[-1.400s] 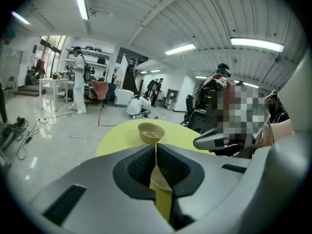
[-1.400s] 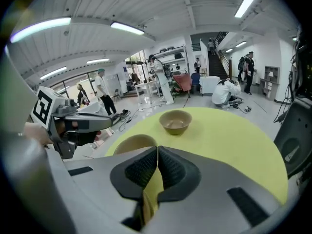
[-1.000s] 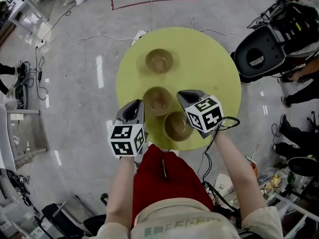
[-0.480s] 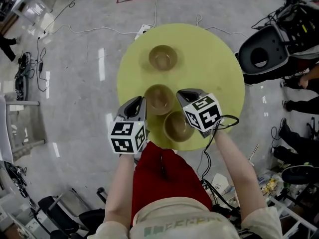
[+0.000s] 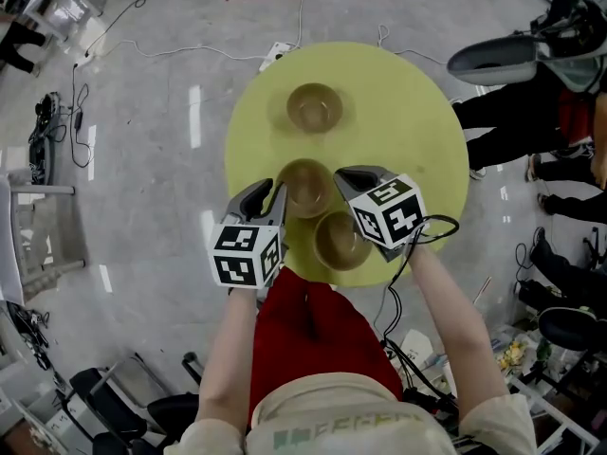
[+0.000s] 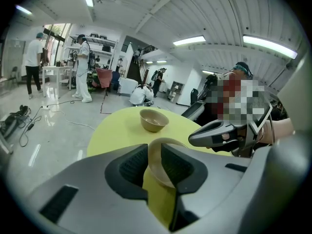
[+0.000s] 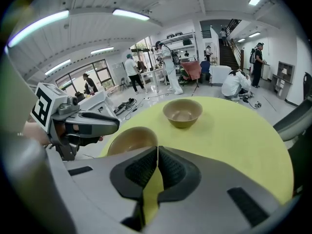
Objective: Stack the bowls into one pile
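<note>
Yellow-green round tabletop [image 5: 408, 112]: three bowls are carried on it, all of one shallow tan make, each open side up in the head view.

- The far tan round bowl [image 5: 314, 107] is set toward the far edge, left of centre, well apart from the other two. It is also seen in the left gripper view [image 6: 154, 120] and the right gripper view [image 7: 182, 112], upright and empty.
- The middle tan round bowl [image 5: 305, 186] is placed nearer the near edge. Its left rim is clamped by the left gripper [image 5: 275, 195]. In the left gripper view the bowl wall [image 6: 163, 167] is seen pinched between the two jaw pads of that gripper [image 6: 155, 160], one pad inside the bowl and one outside. Whether the bowl base is in contact with the tabletop cannot be determined.
- The near tan round bowl [image 5: 340, 240] is located at the near edge, just beside the middle bowl on its near-right side, with the rims close or touching.

The right gripper [image 5: 343, 176] is held just to the right of the middle bowl, above the far-right rim of the near bowl. In the right gripper view its jaws [image 7: 157, 167] are pressed together with nothing between them; the middle bowl [image 7: 131, 139] is seen just beyond them to the left.
</note>
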### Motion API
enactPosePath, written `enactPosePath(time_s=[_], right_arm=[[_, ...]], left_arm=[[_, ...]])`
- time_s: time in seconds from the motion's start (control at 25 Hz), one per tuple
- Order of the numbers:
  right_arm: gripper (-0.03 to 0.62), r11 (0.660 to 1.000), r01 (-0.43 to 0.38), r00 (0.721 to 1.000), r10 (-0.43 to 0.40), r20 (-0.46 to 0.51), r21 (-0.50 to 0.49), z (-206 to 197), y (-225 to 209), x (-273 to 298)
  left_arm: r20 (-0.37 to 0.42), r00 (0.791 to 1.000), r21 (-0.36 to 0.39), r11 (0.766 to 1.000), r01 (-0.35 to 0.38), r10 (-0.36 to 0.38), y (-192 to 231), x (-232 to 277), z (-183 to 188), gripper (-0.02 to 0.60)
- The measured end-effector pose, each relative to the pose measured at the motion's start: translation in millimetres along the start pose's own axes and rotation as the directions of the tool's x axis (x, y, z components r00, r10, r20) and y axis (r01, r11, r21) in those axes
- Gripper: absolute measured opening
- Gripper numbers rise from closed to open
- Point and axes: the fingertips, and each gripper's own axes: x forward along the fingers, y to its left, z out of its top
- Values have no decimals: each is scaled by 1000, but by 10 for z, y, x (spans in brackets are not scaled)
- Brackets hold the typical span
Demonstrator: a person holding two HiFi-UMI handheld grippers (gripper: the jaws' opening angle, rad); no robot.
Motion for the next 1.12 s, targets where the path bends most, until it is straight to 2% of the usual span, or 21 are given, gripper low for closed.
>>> enactPosePath(time_s=[0.48,0.88,1.12], right_arm=[[40,1000,-26,998,26,-57,-4,-65,65,71],[40,999,-50,992,52,-112,22,-83,101,130],[40,999,-42,990,42,-133,3,-89,111,163]], left_arm=[[-17,1000,-8,1000,-1,0,29,15,-17,78],[-69,998,-38,999,11,-13,53,65,-108,95],[-101,995,-45,999,4,-8,81,94,-189,95]])
